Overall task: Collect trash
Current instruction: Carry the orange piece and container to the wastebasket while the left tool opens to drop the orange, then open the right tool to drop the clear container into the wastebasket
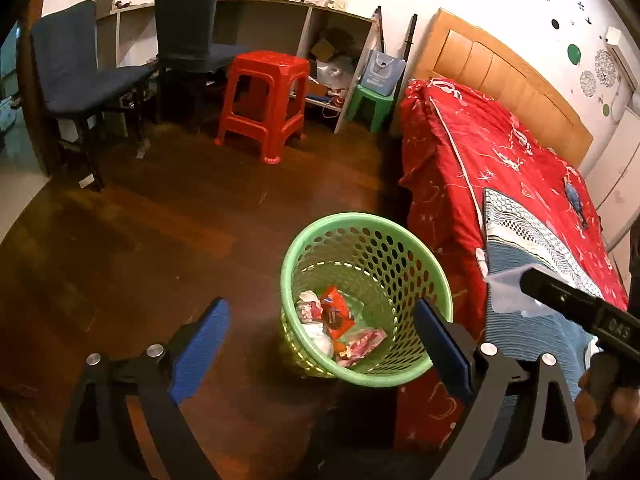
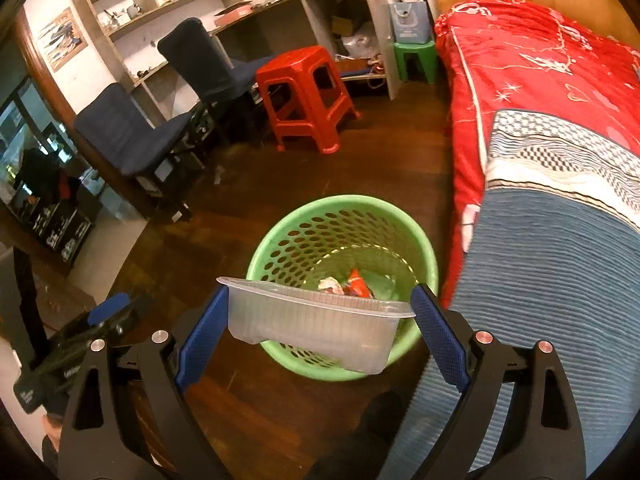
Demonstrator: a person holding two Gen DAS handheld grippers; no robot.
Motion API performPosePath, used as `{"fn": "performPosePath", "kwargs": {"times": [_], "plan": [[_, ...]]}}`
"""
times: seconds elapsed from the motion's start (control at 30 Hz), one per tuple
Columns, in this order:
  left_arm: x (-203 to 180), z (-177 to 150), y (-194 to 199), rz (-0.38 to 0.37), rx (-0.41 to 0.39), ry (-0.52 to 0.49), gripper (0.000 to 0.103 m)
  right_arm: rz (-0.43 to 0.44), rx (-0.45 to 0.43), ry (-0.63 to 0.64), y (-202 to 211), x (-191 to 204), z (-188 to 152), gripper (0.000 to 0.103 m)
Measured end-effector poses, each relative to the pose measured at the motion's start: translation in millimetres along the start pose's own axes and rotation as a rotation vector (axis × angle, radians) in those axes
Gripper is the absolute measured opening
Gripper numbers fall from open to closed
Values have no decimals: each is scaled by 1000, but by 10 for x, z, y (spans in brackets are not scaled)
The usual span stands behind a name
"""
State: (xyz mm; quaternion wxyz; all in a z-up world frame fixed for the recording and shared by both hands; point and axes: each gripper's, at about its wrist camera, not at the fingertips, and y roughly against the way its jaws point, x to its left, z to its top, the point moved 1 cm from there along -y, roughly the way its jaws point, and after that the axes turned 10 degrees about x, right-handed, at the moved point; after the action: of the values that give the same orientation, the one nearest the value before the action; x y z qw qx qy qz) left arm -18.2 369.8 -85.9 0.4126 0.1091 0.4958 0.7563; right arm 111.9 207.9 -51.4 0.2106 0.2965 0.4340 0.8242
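Observation:
A green perforated trash basket [image 1: 416,276] stands on the dark wood floor beside the bed, with wrappers and crumpled paper [image 1: 340,320] inside. My left gripper [image 1: 322,344] is open and empty, above the basket's near side. My right gripper [image 2: 318,320] is shut on a clear plastic food container [image 2: 316,324], held across its width between both blue pads, above the near rim of the basket [image 2: 280,236]. A corner of the container [image 1: 508,292] and the right gripper's body show at the right of the left wrist view.
A bed with a red cover and blue blanket [image 2: 560,264] runs along the right. A red stool [image 1: 264,96], a small green stool [image 1: 370,104], two dark blue chairs [image 1: 76,72] and a shelved desk stand at the back. Bare wood floor [image 1: 160,240] lies to the left.

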Motion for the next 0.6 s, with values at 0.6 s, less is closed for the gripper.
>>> {"fn": "performPosePath", "kwargs": {"times": [0.6], "plan": [[30, -42, -6, -7, 5, 10, 91, 48, -20, 12, -87, 137, 126, 94]]}}
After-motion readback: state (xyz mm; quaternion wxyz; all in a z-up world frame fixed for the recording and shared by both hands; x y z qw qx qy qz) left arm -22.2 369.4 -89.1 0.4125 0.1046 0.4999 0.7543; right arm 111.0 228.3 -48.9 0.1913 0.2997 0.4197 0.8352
